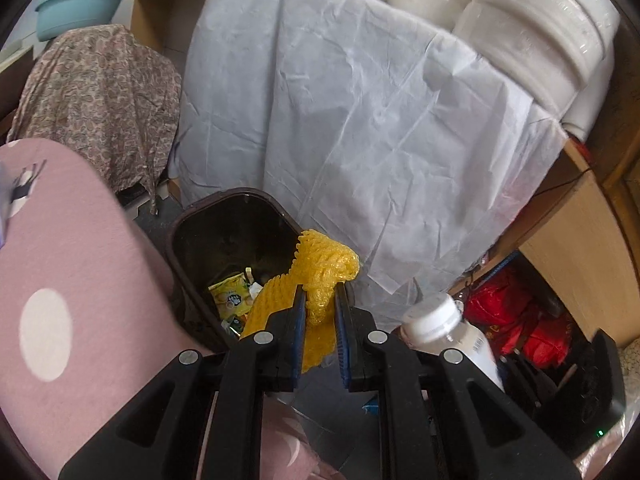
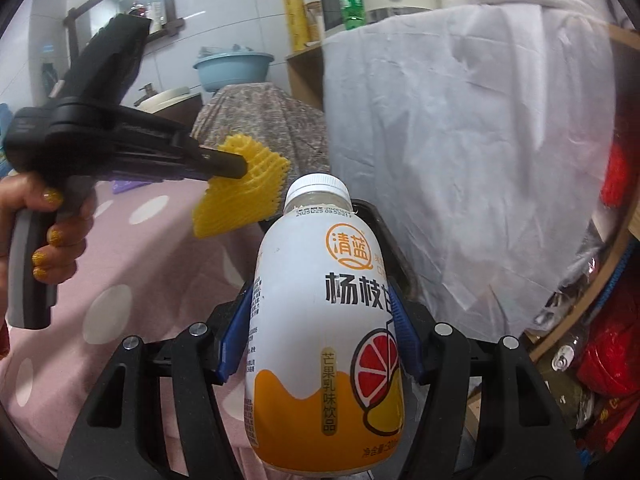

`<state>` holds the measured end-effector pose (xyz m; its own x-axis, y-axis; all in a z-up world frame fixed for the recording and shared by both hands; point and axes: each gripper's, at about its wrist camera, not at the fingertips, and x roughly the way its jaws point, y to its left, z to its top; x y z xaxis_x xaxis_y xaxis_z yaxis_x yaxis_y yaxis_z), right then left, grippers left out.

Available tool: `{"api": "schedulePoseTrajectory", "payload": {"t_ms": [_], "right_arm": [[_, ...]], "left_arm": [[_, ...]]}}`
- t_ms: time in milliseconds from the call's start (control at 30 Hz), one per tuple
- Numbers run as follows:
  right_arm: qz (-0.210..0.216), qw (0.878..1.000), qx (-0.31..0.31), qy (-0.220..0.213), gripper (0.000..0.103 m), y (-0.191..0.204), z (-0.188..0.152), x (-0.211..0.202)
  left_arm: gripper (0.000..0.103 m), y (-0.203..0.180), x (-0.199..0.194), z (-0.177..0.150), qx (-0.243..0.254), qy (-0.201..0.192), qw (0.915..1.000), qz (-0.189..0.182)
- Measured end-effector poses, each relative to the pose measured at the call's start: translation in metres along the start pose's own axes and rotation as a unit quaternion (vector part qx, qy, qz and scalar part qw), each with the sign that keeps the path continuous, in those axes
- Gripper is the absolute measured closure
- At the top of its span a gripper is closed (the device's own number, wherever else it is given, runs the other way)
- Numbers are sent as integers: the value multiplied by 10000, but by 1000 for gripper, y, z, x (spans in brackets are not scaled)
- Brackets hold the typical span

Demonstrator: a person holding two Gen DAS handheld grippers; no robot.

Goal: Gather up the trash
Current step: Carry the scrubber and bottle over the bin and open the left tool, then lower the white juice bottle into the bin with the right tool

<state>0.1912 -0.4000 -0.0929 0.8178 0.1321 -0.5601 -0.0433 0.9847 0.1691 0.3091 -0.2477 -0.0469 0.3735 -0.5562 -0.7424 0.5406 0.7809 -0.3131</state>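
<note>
My left gripper [image 1: 319, 300] is shut on a crumpled yellow foam net [image 1: 324, 268], which hangs over the right rim of a dark brown bin [image 1: 192, 232]. Several wrappers lie at the bin's bottom. In the right wrist view the same net [image 2: 244, 188] sticks out of the left gripper [image 2: 236, 166], held by a hand at the left. My right gripper [image 2: 320, 300] is shut on a white drink bottle [image 2: 320, 320] with an orange label and white cap, upright between the blue pads. Its cap [image 1: 434, 314] shows low right in the left wrist view.
A pink dotted tablecloth [image 1: 72, 280] covers the table at the left of the bin. A white sheet [image 1: 340, 120] drapes a shelf behind it. Red bags [image 1: 516, 320] fill the space under the shelf at the right. A floral cloth [image 1: 96, 100] covers something further back.
</note>
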Motion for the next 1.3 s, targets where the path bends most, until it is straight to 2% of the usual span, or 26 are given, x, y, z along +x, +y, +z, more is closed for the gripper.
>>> {"api": "schedulePoseTrajectory", "payload": {"t_ms": [333,400,500,567,633,733,900,1000,1067,1200,1300], "right_arm": [[-198,9992,295,157,41,-29,-15,10],[-182,9989,392,190,41,-35,-17,15],[-199,9985,440,246,41,-40,-19,21],[-201,9983,452,298,41,-41,-20,27],[-182,9982,459,350,41,-42,-21,33],[-148,9981,439,408,41,-42,-21,42],[-45,9978,323,577,41,-38,-17,66],[122,9969,288,719,41,-36,-12,86],[220,9959,270,835,41,-35,-6,103],[276,9915,157,1258,41,-35,6,151],[356,9859,105,1629,41,-31,11,189]], "left_arm": [[89,8,73,16,-462,522,9976,-16],[85,10,82,19,-525,558,9970,36],[71,10,93,25,-509,549,9971,155],[56,8,96,29,-457,492,9975,211],[50,7,97,32,-389,404,9980,284],[42,7,94,35,-355,322,9984,310],[40,8,75,34,-286,139,9990,305],[34,8,57,33,-247,-33,9991,331],[27,9,43,30,-250,-160,9990,342],[23,13,14,26,-197,-466,9975,486],[21,14,-1,25,-46,-621,9954,724]]}}
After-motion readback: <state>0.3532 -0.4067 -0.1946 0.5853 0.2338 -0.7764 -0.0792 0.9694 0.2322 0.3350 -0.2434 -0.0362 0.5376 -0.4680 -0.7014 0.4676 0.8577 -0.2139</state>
